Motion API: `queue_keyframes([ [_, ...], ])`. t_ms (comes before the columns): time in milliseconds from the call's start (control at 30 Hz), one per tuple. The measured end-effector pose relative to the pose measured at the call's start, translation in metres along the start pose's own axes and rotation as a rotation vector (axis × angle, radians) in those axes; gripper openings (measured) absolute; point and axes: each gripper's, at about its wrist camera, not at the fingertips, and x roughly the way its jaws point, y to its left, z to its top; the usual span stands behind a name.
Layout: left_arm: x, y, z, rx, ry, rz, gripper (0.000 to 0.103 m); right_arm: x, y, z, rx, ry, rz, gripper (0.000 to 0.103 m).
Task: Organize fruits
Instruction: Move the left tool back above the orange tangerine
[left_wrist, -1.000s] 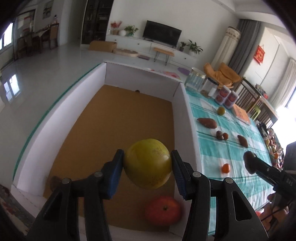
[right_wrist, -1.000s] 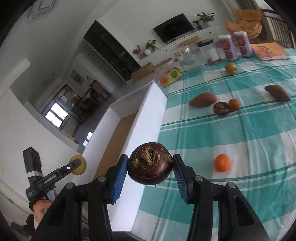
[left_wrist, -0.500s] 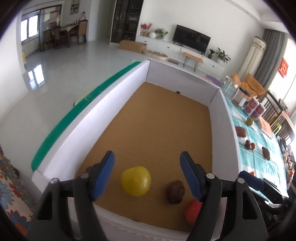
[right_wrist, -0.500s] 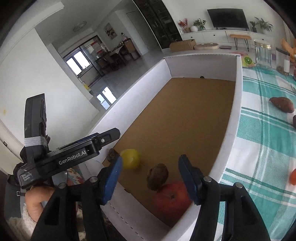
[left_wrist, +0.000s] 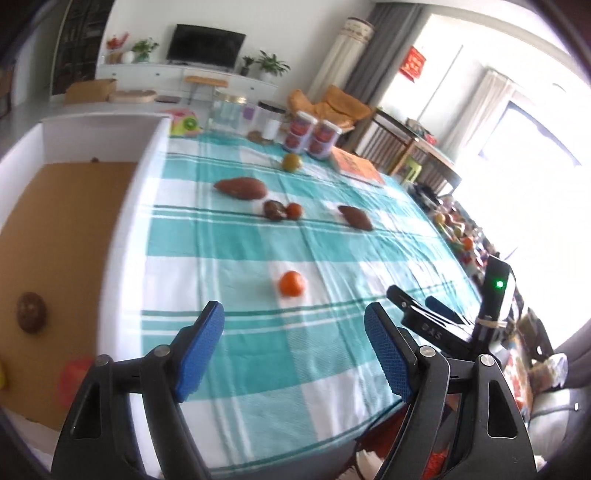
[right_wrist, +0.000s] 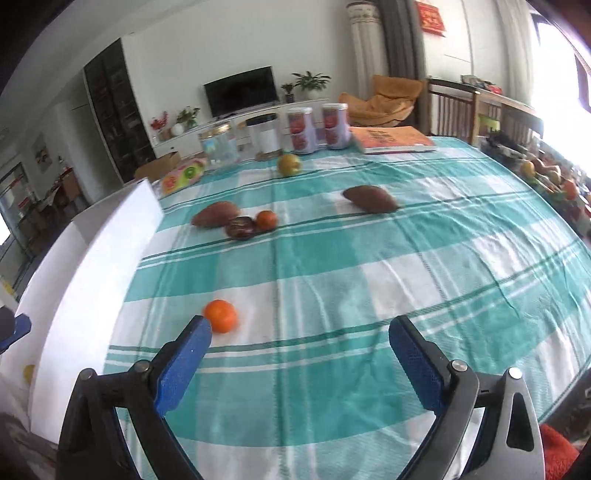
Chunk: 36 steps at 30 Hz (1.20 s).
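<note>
My left gripper (left_wrist: 295, 350) is open and empty above the near edge of the teal checked tablecloth (left_wrist: 258, 251). My right gripper (right_wrist: 299, 362) is open and empty too; it also shows in the left wrist view (left_wrist: 424, 314). A small orange (left_wrist: 291, 283) (right_wrist: 221, 315) lies just ahead of both. Farther off lie two sweet potatoes (left_wrist: 242, 188) (left_wrist: 355, 217), a dark fruit (left_wrist: 274, 210) touching another small orange (left_wrist: 294, 209), and a yellow-green fruit (left_wrist: 291, 162). The white-walled box (left_wrist: 122, 229) on the left holds a brown fruit (left_wrist: 31, 312) and a red one (left_wrist: 75, 380).
Jars and cans (right_wrist: 317, 127) and an orange book (right_wrist: 391, 138) stand at the table's far edge. A fruit-printed pack (right_wrist: 184, 177) lies by the box's far corner. A chair (right_wrist: 450, 107) and clutter sit at the right.
Both grippers let go of their fruits into the box, opened, and have swung right from the box to face the tablecloth. The yellow and brown fruits now lie in the box.
</note>
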Motion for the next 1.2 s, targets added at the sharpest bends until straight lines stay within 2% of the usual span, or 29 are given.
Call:
queue_keyframes([
  [33, 0.013, -0.011, -0.003, 0.010, 0.029, -0.028, 0.081, 0.008, -0.019, 0.000, 0.035, 0.004, -0.054, 0.097],
  [100, 0.038, -0.027, -0.010, 0.037, 0.071, -0.034, 0.081, 0.017, -0.056, -0.001, 0.101, 0.019, -0.118, 0.097],
  [167, 0.060, -0.037, -0.016, 0.072, 0.092, -0.006, 0.081, 0.022, -0.087, -0.005, 0.227, 0.042, -0.112, 0.097],
  [233, 0.080, -0.036, -0.019, 0.103, 0.097, 0.051, 0.081, 0.017, -0.105, -0.011, 0.314, 0.028, -0.095, 0.097],
  [333, 0.109, -0.026, -0.021, 0.133, 0.102, 0.151, 0.080, 0.026, -0.107, -0.013, 0.320, 0.058, -0.146, 0.097],
  [433, 0.124, -0.012, -0.022, 0.143, 0.084, 0.213, 0.080, 0.044, -0.101, -0.016, 0.300, 0.130, -0.196, 0.097],
  [533, 0.135, -0.001, -0.024, 0.140, 0.081, 0.257, 0.081, 0.052, -0.094, -0.018, 0.259, 0.143, -0.230, 0.098],
  [600, 0.139, 0.006, -0.027, 0.134, 0.079, 0.269, 0.080, 0.054, -0.091, -0.020, 0.242, 0.148, -0.236, 0.099],
  [700, 0.140, 0.003, -0.032, 0.177, 0.051, 0.294, 0.081, 0.055, -0.092, -0.020, 0.243, 0.147, -0.229, 0.103],
  [800, 0.145, -0.002, -0.032, 0.204, 0.059, 0.309, 0.086, 0.056, -0.091, -0.020, 0.241, 0.149, -0.234, 0.103],
  [1200, 0.149, -0.008, -0.034, 0.239, 0.072, 0.344, 0.088, 0.055, -0.091, -0.021, 0.249, 0.152, -0.230, 0.103],
])
